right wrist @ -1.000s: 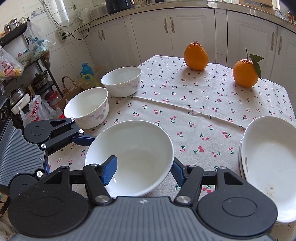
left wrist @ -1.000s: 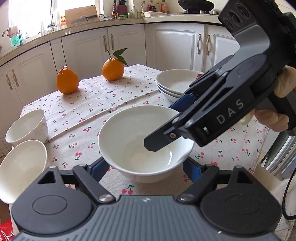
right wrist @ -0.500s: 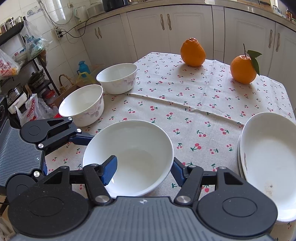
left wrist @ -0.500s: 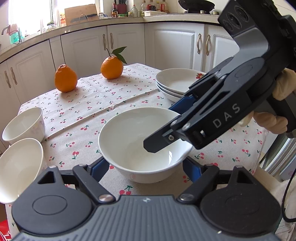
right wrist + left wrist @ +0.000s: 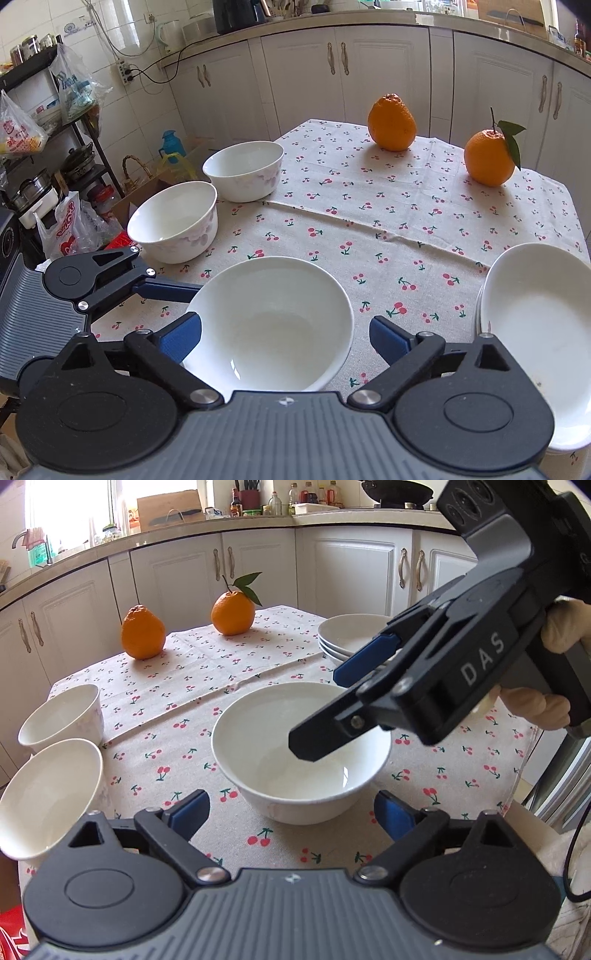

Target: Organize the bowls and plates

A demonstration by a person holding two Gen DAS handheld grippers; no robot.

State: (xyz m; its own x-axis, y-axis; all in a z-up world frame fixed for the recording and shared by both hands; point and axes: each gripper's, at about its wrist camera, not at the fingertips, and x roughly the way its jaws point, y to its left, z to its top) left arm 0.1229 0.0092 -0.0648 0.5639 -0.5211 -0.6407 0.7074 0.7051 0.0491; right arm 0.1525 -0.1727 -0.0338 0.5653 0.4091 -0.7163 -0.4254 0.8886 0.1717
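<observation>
A wide white bowl [image 5: 301, 753] sits on the cherry-print tablecloth [image 5: 207, 672]; it also shows in the right wrist view [image 5: 271, 321]. My left gripper [image 5: 291, 812] is open, its blue pads level with the bowl's near side and apart from it. My right gripper [image 5: 286, 332] is open and spans the bowl's near rim from above. Two smaller patterned bowls [image 5: 173, 221] [image 5: 243, 170] stand at the table's left edge. A stack of white plates [image 5: 535, 325] lies at the right.
Two oranges [image 5: 391, 123] [image 5: 489, 157] stand at the far side of the table. White kitchen cabinets [image 5: 369, 74] run behind. Shelves and bags [image 5: 70, 225] crowd the floor to the left of the table in the right wrist view.
The left gripper has drawn back a little from the wide bowl. The right gripper has opened wider around the bowl and lifted slightly. The bowl rests where it was.
</observation>
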